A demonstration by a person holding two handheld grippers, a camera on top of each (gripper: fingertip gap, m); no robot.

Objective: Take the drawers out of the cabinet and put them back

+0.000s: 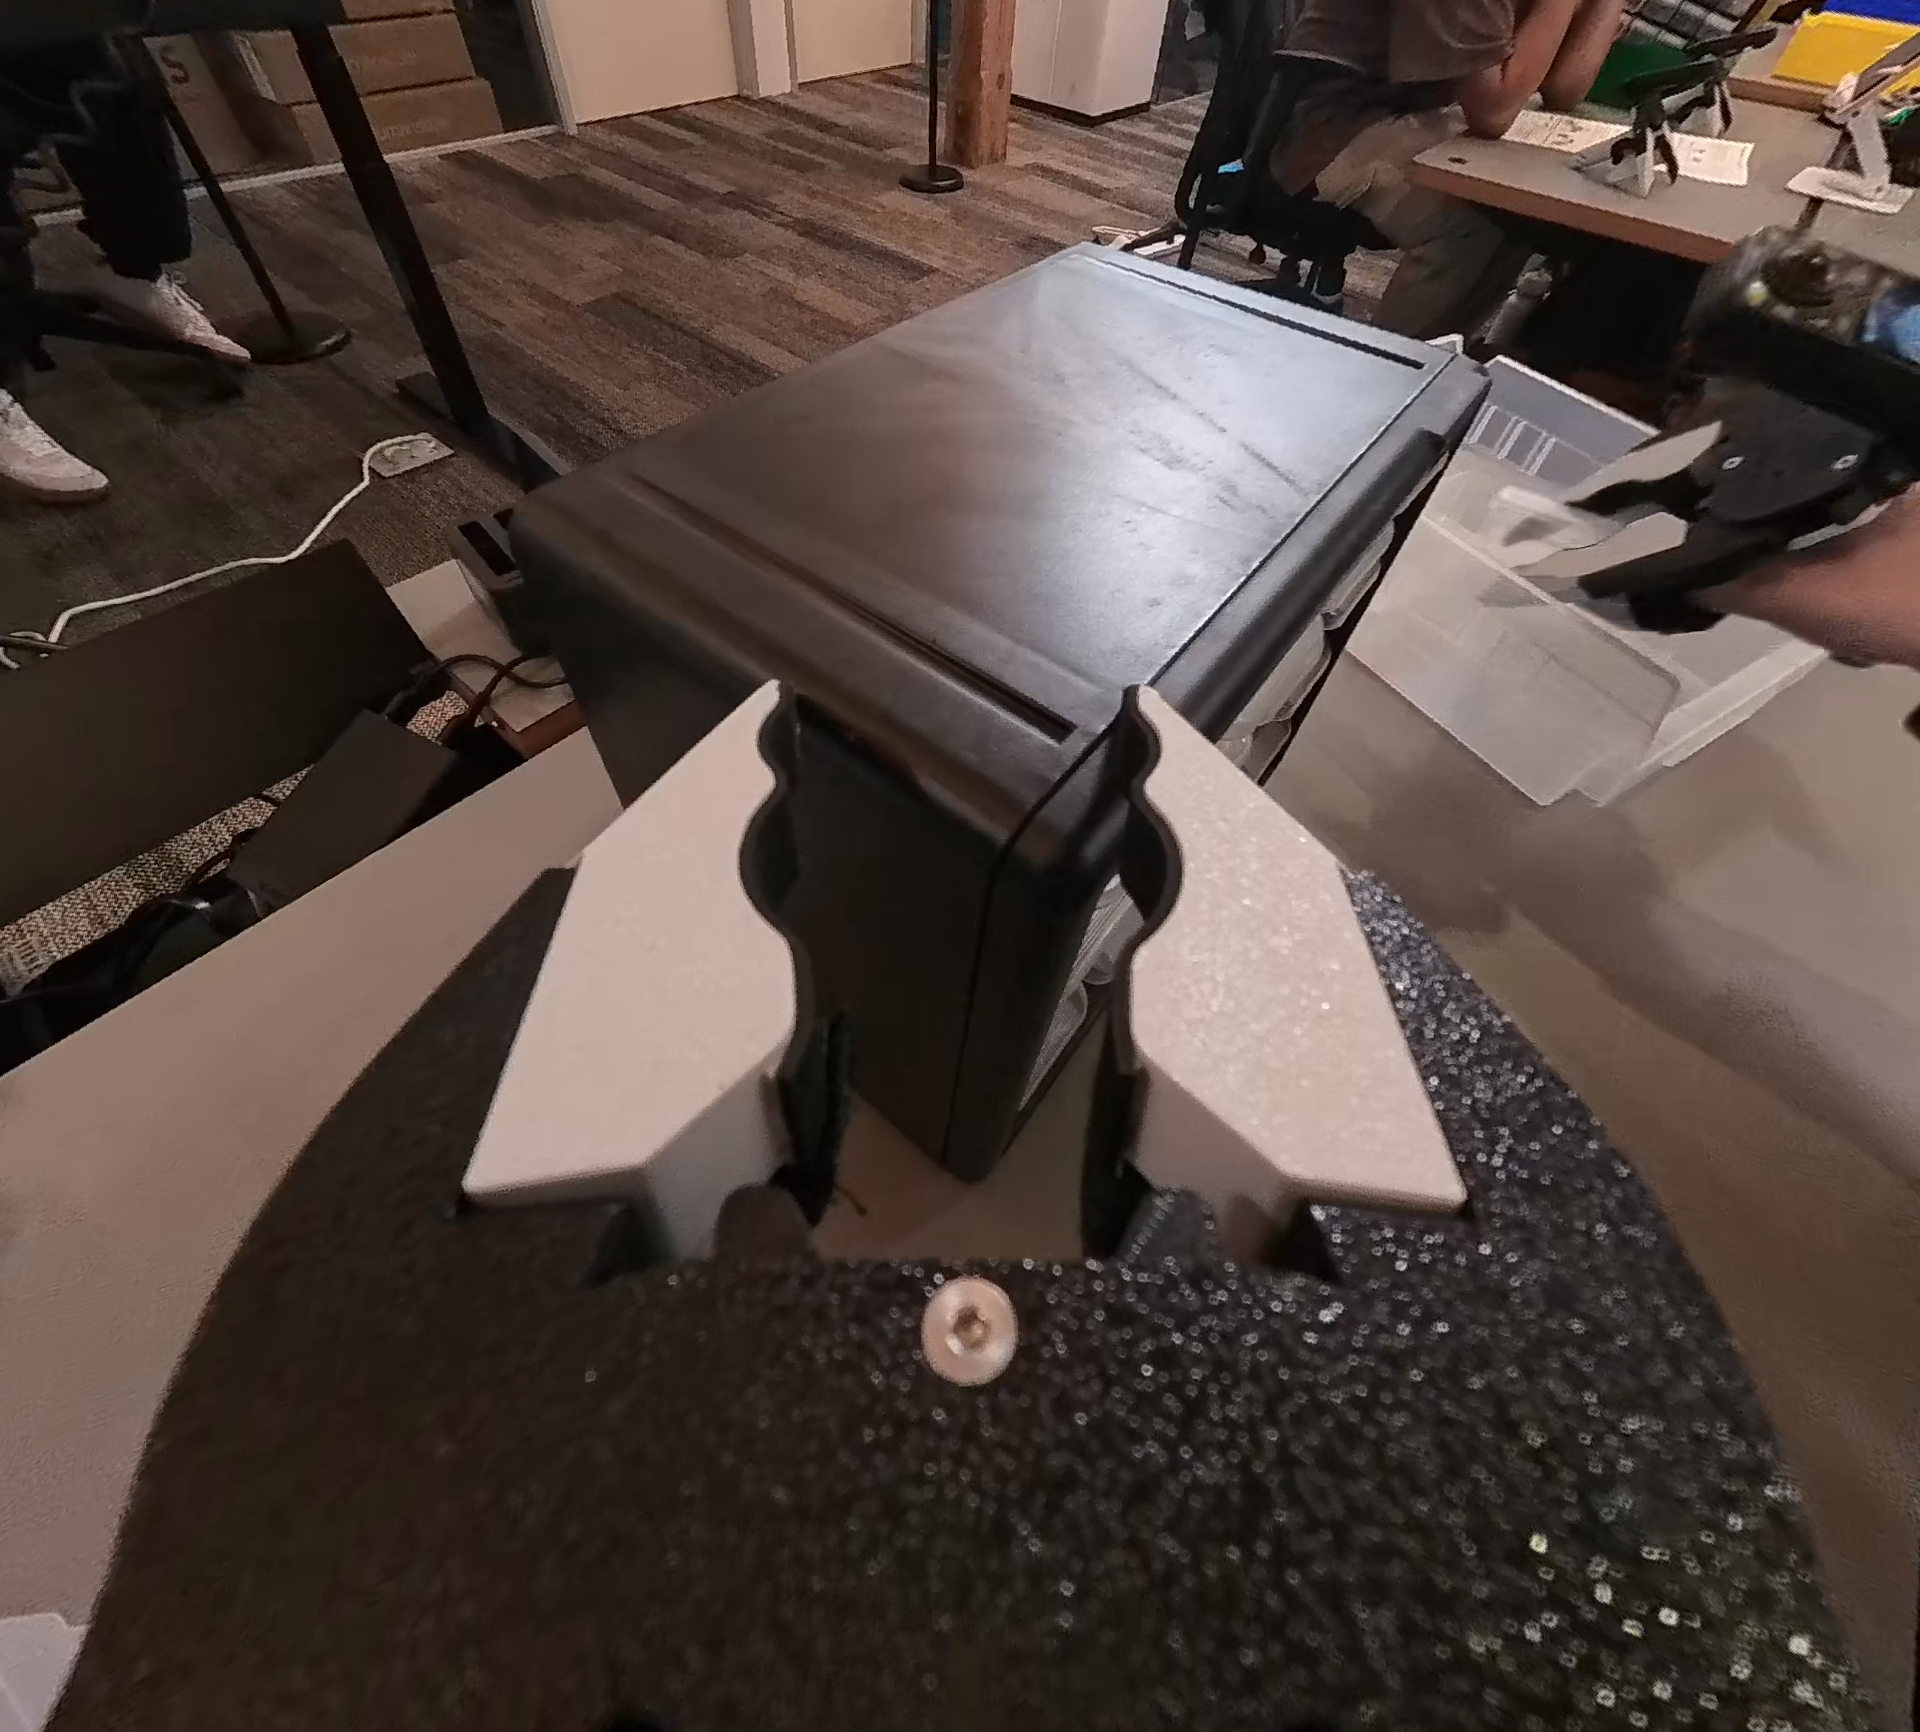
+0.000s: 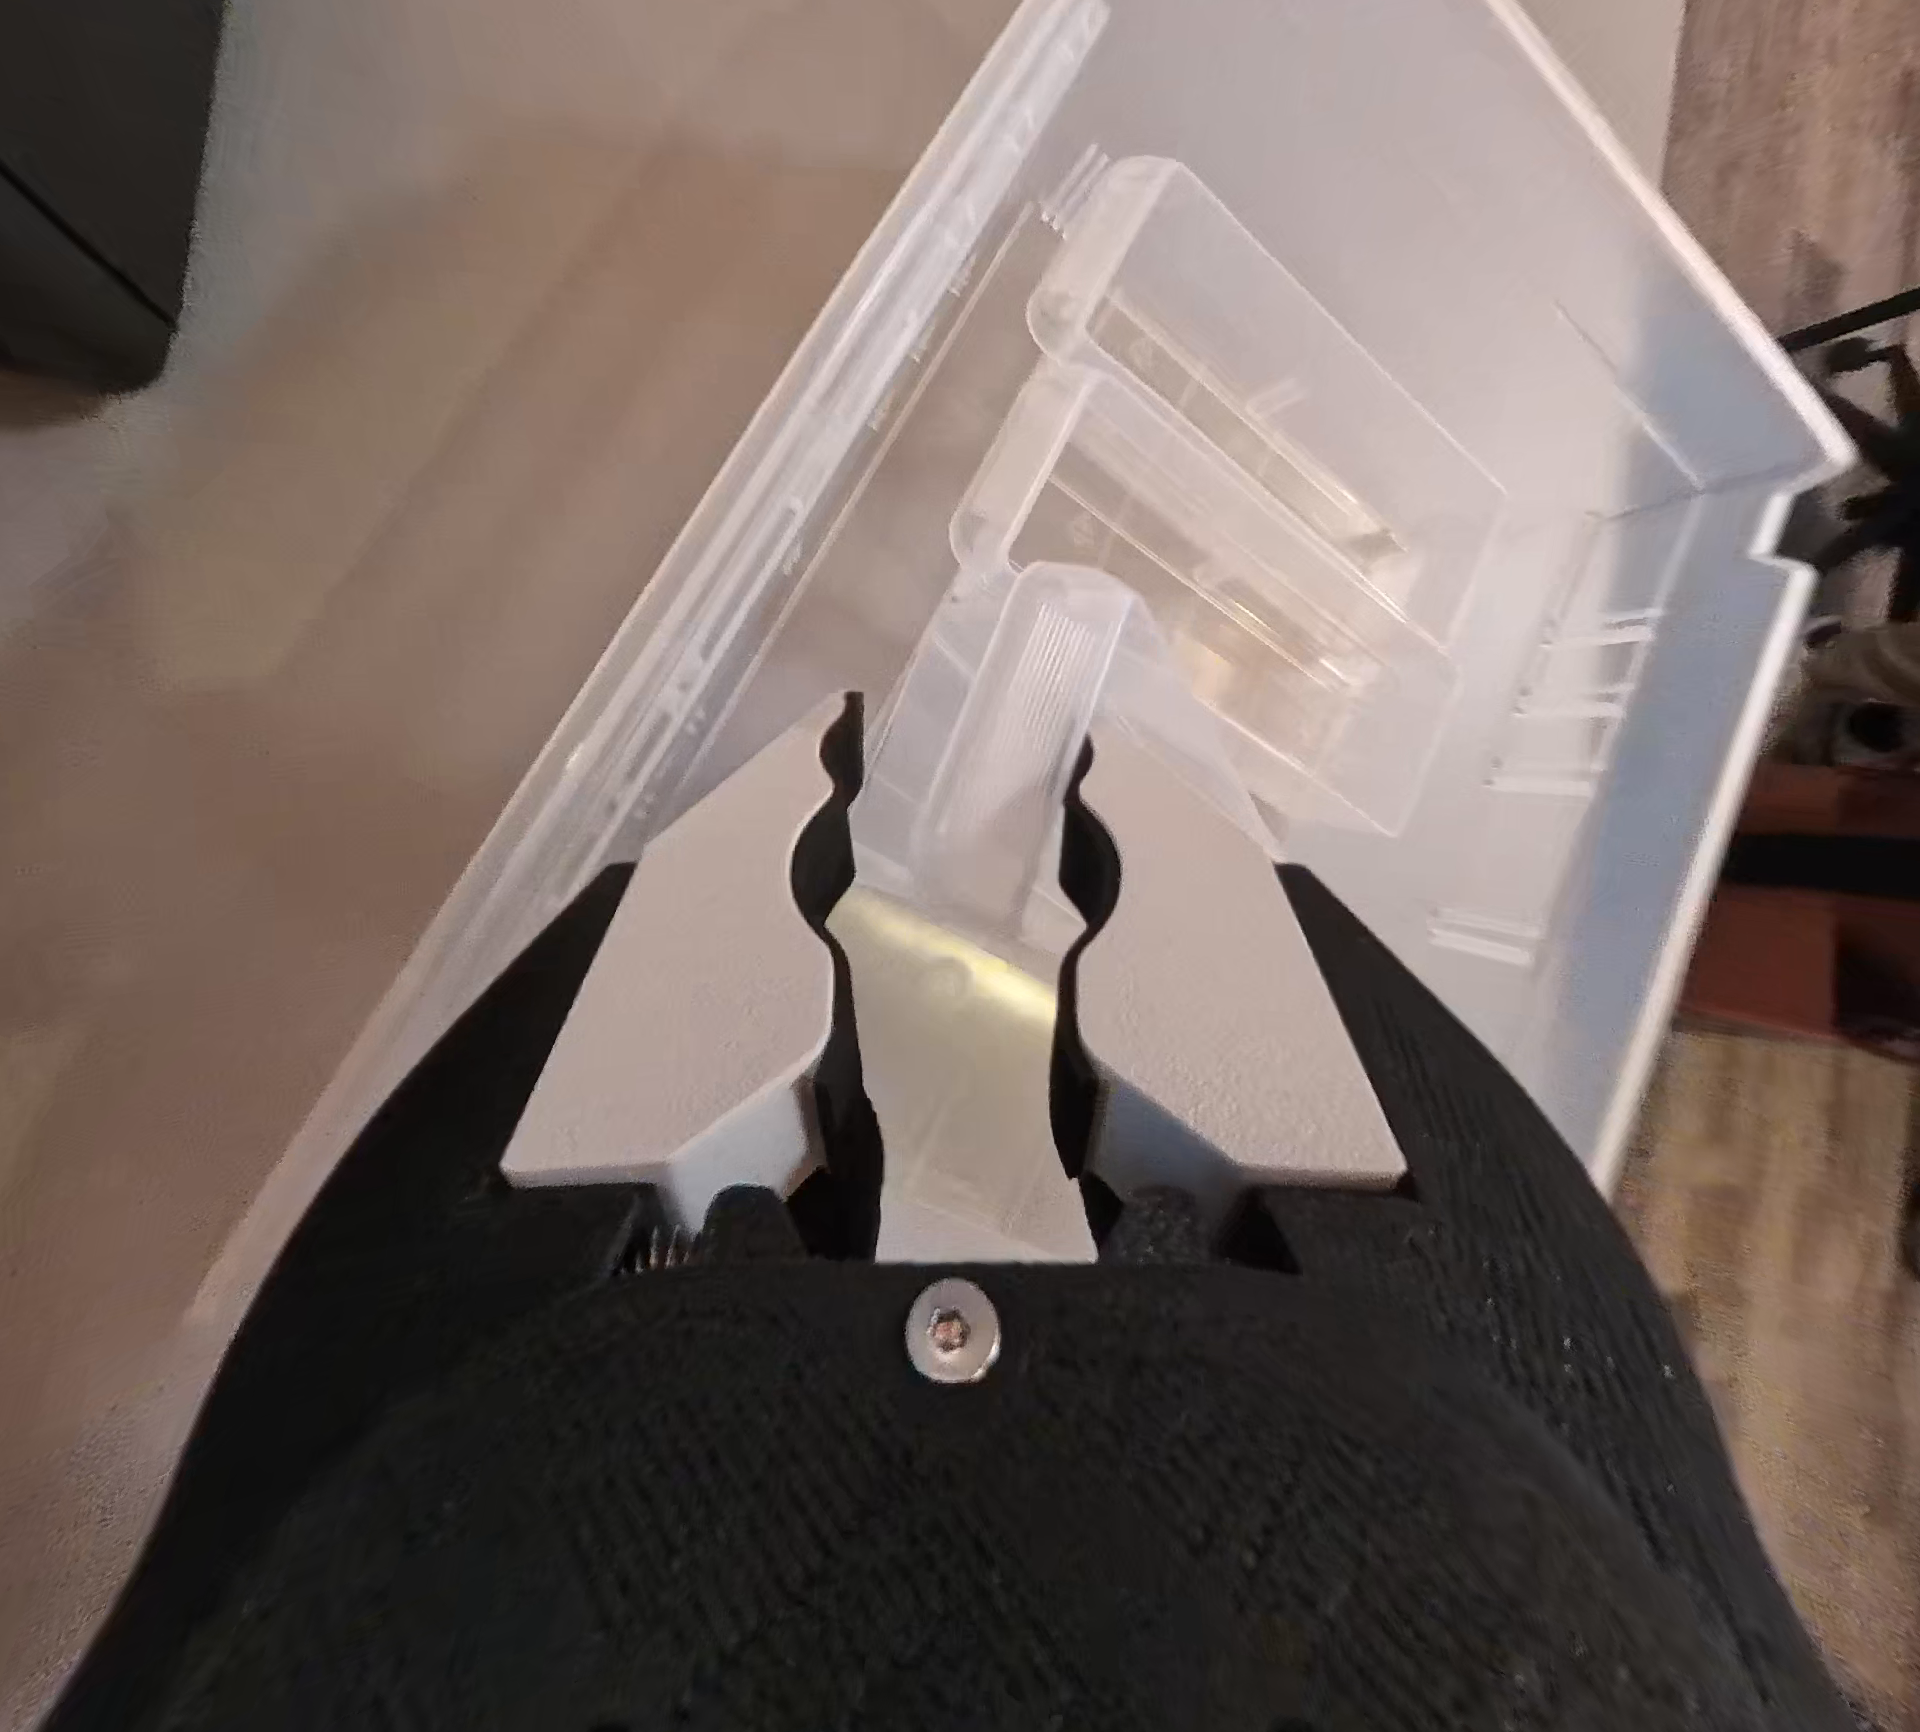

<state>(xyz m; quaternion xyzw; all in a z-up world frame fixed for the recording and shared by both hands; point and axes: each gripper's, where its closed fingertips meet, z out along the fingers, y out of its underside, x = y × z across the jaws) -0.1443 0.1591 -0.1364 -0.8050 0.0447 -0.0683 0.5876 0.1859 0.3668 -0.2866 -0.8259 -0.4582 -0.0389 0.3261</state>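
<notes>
Drawers are partly out of the black cabinet (image 1: 997, 539): one clear drawer (image 2: 1299, 248) is free of it and pinched by its handle tab (image 2: 997, 726) in the right gripper (image 2: 961, 737), whose fingers are pressed in on that tab from both sides. In the right wrist view the drawer hangs forward of the gripper toward twelve and one o'clock, tilted, with the beige table (image 2: 416, 435) under it and a dark corner of the cabinet at ten o'clock. In the left wrist view the same drawer sits at three o'clock, low over the table and just beside the cabinet's open front, where more clear drawers seem to remain in their slots, though that face is mostly hidden. The left gripper (image 1: 956, 747) straddles the cabinet's near top corner, one finger on either side of the edge; it looks clamped there to steady the body, but whether the fingers truly bite the plastic I cannot tell. A seated person is at one o'clock in the background. My reading is that the removal step is in hand, this drawer about to be set down or just lifted. Next, the drawer needs levelling and a flat, gentle landing on the table, or squaring to its slot, while the left side holds firm.
</notes>
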